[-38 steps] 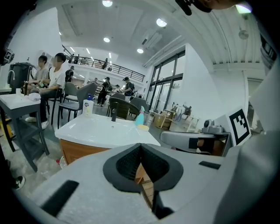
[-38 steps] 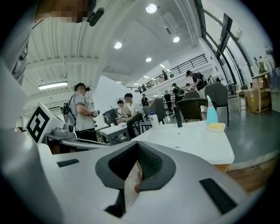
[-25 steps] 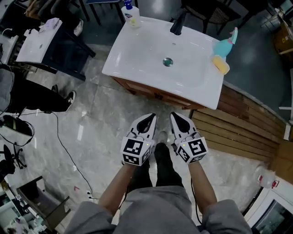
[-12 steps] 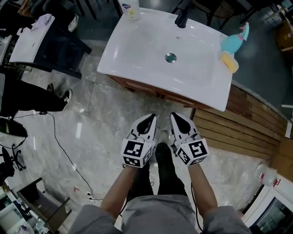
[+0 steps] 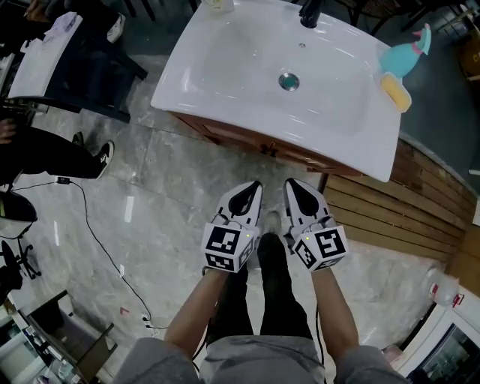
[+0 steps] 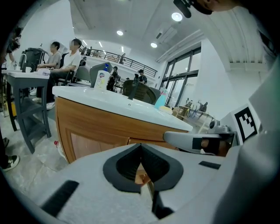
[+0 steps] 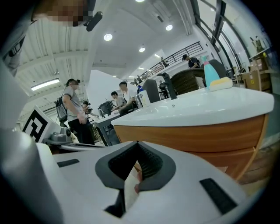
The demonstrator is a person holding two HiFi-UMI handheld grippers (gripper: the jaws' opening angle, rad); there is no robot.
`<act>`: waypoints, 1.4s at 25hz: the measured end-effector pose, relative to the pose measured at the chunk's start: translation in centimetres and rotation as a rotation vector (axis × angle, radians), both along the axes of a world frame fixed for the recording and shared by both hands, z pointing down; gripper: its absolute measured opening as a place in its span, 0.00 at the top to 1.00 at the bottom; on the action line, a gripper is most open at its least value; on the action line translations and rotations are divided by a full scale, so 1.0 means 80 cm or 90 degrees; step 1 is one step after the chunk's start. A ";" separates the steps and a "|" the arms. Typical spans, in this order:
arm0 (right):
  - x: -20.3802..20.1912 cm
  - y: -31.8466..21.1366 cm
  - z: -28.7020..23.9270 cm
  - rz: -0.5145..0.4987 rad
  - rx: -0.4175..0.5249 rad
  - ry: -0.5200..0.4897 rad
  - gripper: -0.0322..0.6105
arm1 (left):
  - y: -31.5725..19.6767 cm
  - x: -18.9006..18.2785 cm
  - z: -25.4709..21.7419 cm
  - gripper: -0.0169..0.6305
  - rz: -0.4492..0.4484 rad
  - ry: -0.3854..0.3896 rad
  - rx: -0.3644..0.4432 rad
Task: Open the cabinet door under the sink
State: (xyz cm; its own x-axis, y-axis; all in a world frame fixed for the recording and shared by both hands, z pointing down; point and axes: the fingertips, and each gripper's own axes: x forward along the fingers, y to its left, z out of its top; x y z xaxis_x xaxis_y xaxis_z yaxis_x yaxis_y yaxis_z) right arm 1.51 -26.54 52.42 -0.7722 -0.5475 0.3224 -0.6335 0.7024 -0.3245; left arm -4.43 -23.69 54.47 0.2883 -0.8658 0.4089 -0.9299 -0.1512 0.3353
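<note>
Cabinet door stands shut ahead of us. We hold our left gripper and right gripper closed, empty, touching nothing.

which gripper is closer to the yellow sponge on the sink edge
Right. The right gripper is below and left of the yellow sponge in the head view; the left gripper is beside it, further left.

The head view's upper middle holds one white sink with one drain and one black faucet. At the upper right stand one teal bottle and one yellow sponge. One wooden cabinet shows below the sink. At centre are two grippers, the left gripper and the right gripper. They carry two marker cubes, one each. One black cable crosses the floor at left.
</note>
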 end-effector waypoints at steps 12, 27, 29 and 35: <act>-0.008 -0.002 0.082 0.000 0.007 0.007 0.94 | -0.019 0.001 0.096 0.96 0.005 -0.005 0.003; -0.014 -0.011 0.123 0.012 -0.013 -0.022 0.94 | -0.041 -0.012 0.160 0.88 -0.020 0.004 -0.009; -0.011 -0.014 0.128 0.013 -0.013 -0.021 0.94 | -0.050 -0.011 0.171 0.86 -0.026 0.003 -0.010; -0.005 -0.021 0.142 0.015 -0.013 -0.016 0.94 | -0.078 -0.013 0.211 0.80 -0.049 0.010 -0.020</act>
